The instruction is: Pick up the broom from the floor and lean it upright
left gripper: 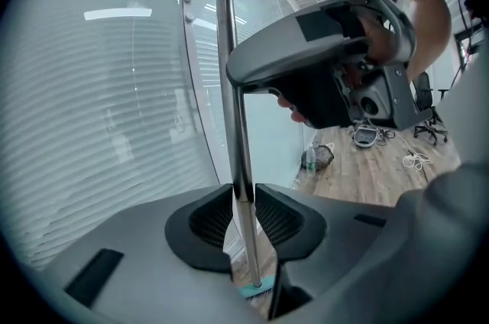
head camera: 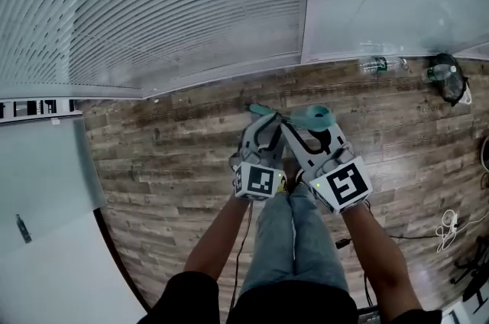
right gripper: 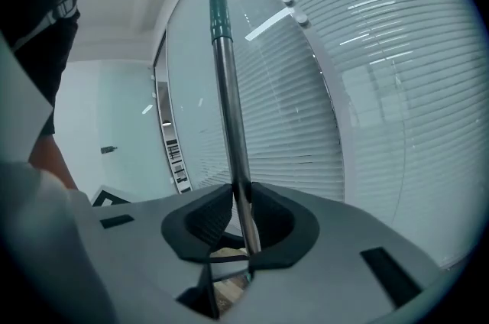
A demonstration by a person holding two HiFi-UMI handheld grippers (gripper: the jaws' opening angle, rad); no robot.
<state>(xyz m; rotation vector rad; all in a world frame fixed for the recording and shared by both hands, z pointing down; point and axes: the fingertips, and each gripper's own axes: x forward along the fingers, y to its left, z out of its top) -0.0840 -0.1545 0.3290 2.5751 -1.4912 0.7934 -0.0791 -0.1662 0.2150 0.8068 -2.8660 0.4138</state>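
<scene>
With left gripper (left gripper: 243, 202) and right gripper (right gripper: 240, 202) both clamped on the broom handle (left gripper: 231, 85), near upright at frame centre, set the teal head (head camera: 315, 115) flat on the wood floor (head camera: 176, 154), then tip the top gently toward the blinds (head camera: 191, 1) above.

We see the broom (left gripper: 238, 124) standing close to vertical: a slim, shiny metal pole with a dark teal cap on top and a teal head at its foot. The left gripper (left gripper: 243, 196) and right gripper (right gripper: 241, 196) both clamp the pole between their fingers.
</scene>
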